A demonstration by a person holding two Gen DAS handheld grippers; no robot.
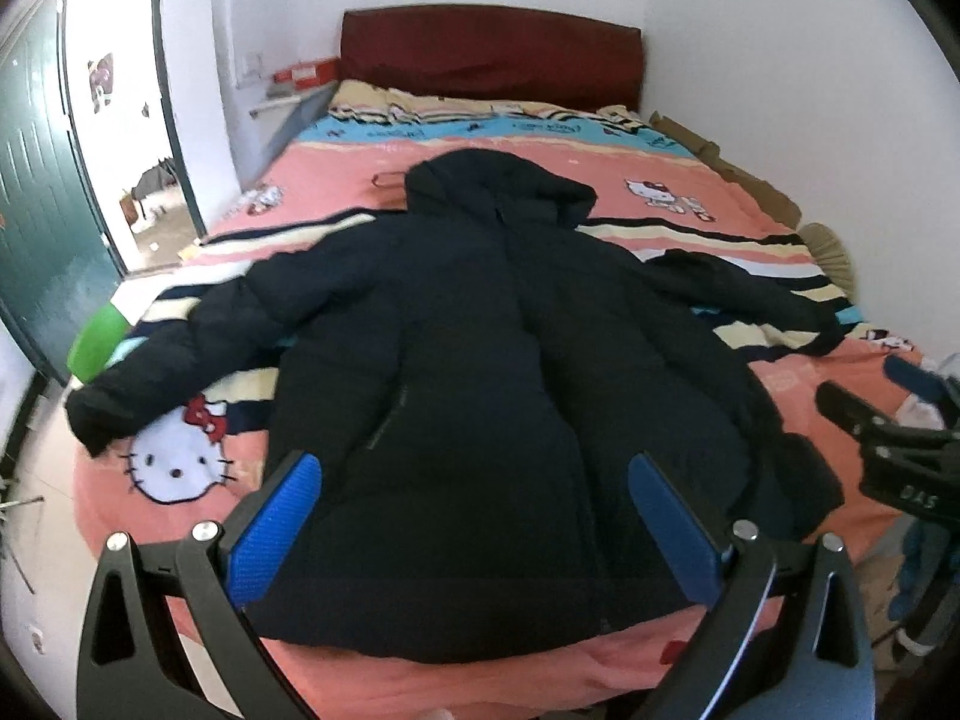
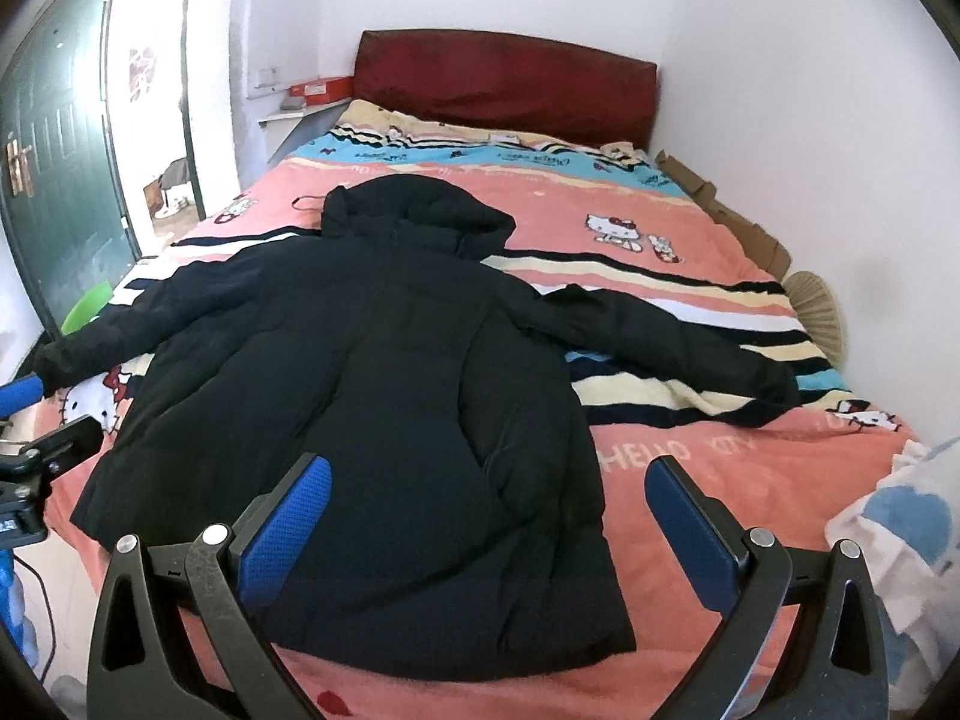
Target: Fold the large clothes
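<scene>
A black hooded jacket [image 1: 480, 372] lies spread flat on the bed [image 1: 660, 192], hood [image 2: 414, 213] toward the dark red headboard [image 2: 504, 87], its 2 sleeves stretched out to either side over a pink blanket [image 2: 672, 438] with stripes and cartoon cats. The left tool [image 1: 474, 510] hovers over the jacket's hem with its blue fingers [image 1: 279, 525] wide apart and holding nothing, and the right tool [image 2: 489, 516] hangs over the hem's right corner, its fingers equally spread and empty. A green door [image 2: 57, 180] stands open at the left, beside a bright doorway.
</scene>
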